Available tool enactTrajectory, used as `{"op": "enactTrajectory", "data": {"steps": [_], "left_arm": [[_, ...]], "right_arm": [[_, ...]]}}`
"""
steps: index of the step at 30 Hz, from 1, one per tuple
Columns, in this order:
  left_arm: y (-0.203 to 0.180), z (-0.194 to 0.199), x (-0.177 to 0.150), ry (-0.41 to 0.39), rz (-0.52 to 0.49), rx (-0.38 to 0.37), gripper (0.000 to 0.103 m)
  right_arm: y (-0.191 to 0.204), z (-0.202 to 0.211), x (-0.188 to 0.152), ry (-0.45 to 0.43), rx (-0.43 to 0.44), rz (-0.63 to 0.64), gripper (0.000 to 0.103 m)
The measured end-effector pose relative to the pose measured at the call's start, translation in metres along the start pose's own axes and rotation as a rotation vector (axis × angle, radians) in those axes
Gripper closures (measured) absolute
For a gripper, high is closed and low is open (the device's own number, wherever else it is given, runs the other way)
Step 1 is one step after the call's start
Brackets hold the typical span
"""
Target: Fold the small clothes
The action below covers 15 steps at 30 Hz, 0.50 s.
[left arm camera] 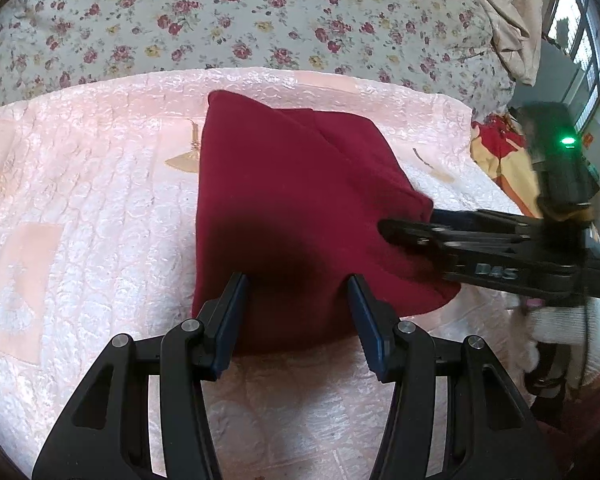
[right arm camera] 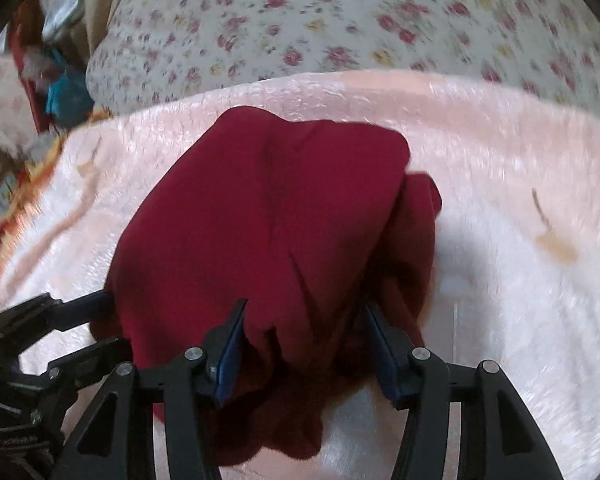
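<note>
A dark red garment [left arm camera: 296, 208] of soft, matte knit lies folded into a thick, roughly triangular bundle on a pale pink quilted bedspread [left arm camera: 100, 200], whose glossy, crinkled surface catches the light. Behind the bedspread rises a grey-white floral quilt [left arm camera: 220, 20] printed with small red and yellow roses. The left gripper [left arm camera: 298, 316], black with flat blue pads on its fingers [left arm camera: 234, 320], stands wide open over the garment's near edge, the cloth lying between and beneath the pads with nothing pinched. The right gripper [right arm camera: 304, 344] shows the same build in its own view: its jaws are spread, and bunched red fabric bulges up between the blue pads, rumpled into soft rolls; whether the pads actually press the cloth cannot be told from this blurred view. In the left wrist view the right gripper [left arm camera: 392, 232] reaches in from the side, its narrow black fingertips meeting the garment's right corner. A white knitted glove [left arm camera: 560, 328] covers the hand holding it.
</note>
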State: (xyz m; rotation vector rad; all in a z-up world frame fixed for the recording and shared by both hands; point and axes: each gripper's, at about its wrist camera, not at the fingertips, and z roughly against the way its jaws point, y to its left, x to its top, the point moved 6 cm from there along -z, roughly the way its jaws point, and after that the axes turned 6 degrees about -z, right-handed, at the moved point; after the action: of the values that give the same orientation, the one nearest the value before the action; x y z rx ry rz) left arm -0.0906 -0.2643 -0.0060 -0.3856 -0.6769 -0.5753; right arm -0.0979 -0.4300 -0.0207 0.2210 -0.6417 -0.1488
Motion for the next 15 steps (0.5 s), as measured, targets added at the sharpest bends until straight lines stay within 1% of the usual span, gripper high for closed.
{"op": "enactTrajectory", "data": {"steps": [2,3,5,7,8,9,10,11,12,14,15], "left_arm": [[0.002,0.005,0.000,-0.015,0.003,0.019,0.051],[0.003,0.008,0.001,-0.023,0.003,0.028,0.051],[0.006,0.013,0.003,-0.039,0.009,0.049,0.051],[0.009,0.016,0.005,-0.048,0.020,0.058,0.051],[0.010,0.017,0.006,-0.051,0.025,0.055,0.051],[0.010,0.018,0.006,-0.053,0.026,0.054,0.051],[0.010,0.020,0.007,-0.055,0.025,0.056,0.051],[0.010,0.020,0.007,-0.056,0.023,0.058,0.051],[0.010,0.021,0.007,-0.057,0.020,0.061,0.051],[0.008,0.022,0.007,-0.055,0.010,0.064,0.051],[0.008,0.023,0.007,-0.054,0.006,0.064,0.051]], "right_arm": [[0.003,0.012,0.002,-0.030,0.021,0.009,0.050],[0.005,0.024,0.003,-0.064,0.038,0.013,0.050],[0.011,0.050,0.007,-0.158,0.071,0.015,0.050],[0.015,0.082,0.009,-0.281,0.112,0.009,0.048],[0.016,0.095,0.007,-0.338,0.118,-0.004,0.036],[0.016,0.103,0.007,-0.370,0.115,-0.021,0.026],[0.013,0.111,0.006,-0.421,0.099,-0.066,0.005],[0.010,0.115,0.006,-0.454,0.085,-0.115,0.000],[0.008,0.113,0.006,-0.450,0.098,-0.140,0.000],[0.007,0.106,0.004,-0.401,0.150,-0.170,0.000],[0.007,0.103,0.006,-0.387,0.150,-0.177,0.000]]}}
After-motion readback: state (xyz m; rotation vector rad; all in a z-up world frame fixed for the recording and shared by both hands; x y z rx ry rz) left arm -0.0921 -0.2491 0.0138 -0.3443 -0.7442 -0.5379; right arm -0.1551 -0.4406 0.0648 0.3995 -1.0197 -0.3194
